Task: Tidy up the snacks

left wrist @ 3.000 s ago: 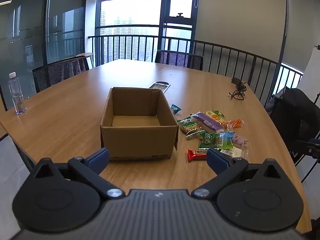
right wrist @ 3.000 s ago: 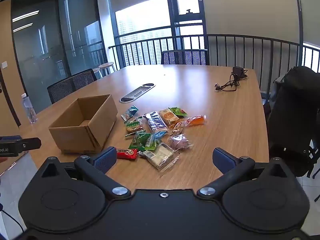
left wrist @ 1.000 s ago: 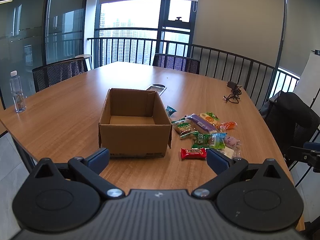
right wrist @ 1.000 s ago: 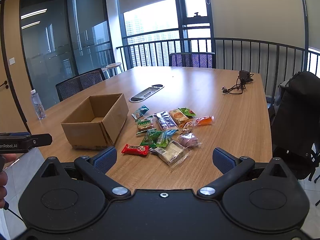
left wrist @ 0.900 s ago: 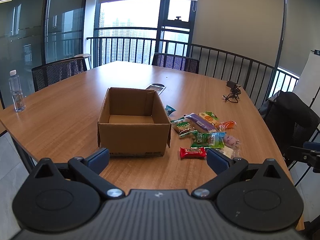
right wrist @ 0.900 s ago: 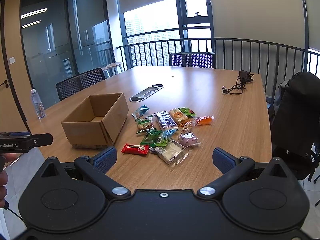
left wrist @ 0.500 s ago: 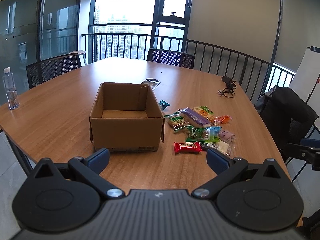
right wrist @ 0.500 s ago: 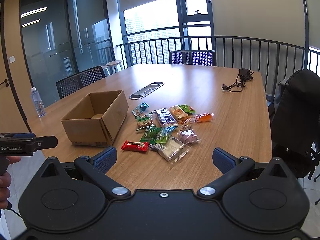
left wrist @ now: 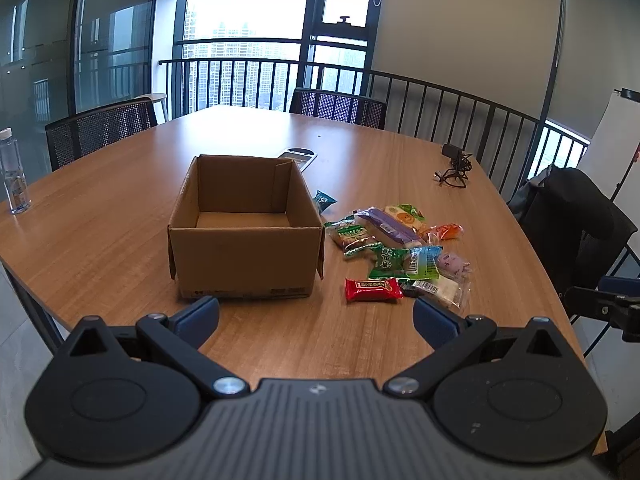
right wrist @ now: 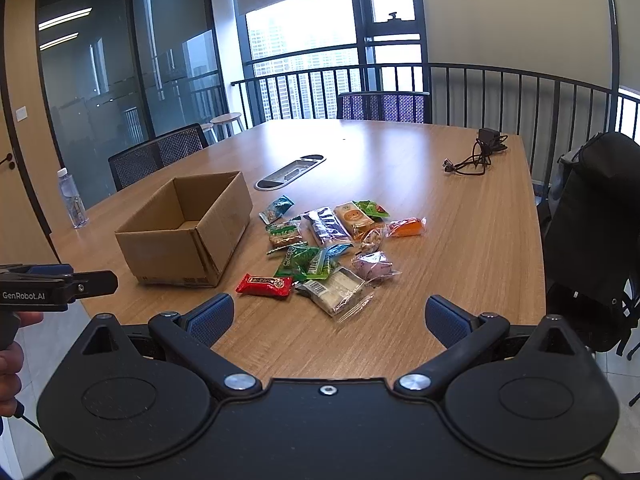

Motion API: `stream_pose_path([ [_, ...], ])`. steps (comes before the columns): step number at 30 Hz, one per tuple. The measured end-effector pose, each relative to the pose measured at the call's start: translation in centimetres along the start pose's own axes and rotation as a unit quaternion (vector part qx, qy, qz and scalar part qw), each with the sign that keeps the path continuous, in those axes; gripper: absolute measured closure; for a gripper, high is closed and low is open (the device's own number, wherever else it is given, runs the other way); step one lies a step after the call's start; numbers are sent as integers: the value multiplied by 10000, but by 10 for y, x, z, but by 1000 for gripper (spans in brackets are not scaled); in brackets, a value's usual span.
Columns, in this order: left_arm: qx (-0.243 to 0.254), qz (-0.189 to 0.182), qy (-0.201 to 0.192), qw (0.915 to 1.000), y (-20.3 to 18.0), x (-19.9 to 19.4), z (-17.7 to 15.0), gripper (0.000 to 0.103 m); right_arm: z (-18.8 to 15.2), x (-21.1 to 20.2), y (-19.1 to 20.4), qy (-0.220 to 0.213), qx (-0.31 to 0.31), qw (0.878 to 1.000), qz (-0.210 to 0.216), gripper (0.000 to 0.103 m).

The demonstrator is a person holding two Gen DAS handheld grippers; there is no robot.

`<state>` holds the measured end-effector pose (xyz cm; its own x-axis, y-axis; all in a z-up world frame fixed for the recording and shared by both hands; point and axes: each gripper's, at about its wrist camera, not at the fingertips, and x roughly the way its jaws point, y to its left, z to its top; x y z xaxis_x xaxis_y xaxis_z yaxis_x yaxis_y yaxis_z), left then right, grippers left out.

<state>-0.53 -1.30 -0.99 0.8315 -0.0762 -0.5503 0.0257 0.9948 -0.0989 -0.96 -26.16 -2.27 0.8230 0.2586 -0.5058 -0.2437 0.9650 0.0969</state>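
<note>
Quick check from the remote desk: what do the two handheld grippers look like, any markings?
Both are matte black with round pivot housings, silver bolts and blue finger pads. The left gripper has a grey ribbed body and, seen from the right gripper, white "GenRobot.AI" lettering on its side, plus a thin black cable.

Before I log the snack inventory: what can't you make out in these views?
- Cardboard box floor: its front wall hides the near part in both wrist views.
- Snack pile: packets overlap, so no exact count; print too small to read.
- Clear packet, left wrist view: partly behind the left gripper fingers.
</note>
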Motion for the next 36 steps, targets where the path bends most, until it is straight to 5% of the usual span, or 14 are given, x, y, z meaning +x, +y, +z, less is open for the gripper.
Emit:
stream_pose_path([
  [10,10,-43,-12,10000,-7,15,4,0,3,11,-9,73,-5,10000,-45,0],
  [24,-11,-159,145,9998,-15,62,13,3,11,48,-30,323,35,9985,446,5],
  [36,618,-375,476,9962,-34,113,16,19,12,82,-37,685,-499,9923,907,18],
])
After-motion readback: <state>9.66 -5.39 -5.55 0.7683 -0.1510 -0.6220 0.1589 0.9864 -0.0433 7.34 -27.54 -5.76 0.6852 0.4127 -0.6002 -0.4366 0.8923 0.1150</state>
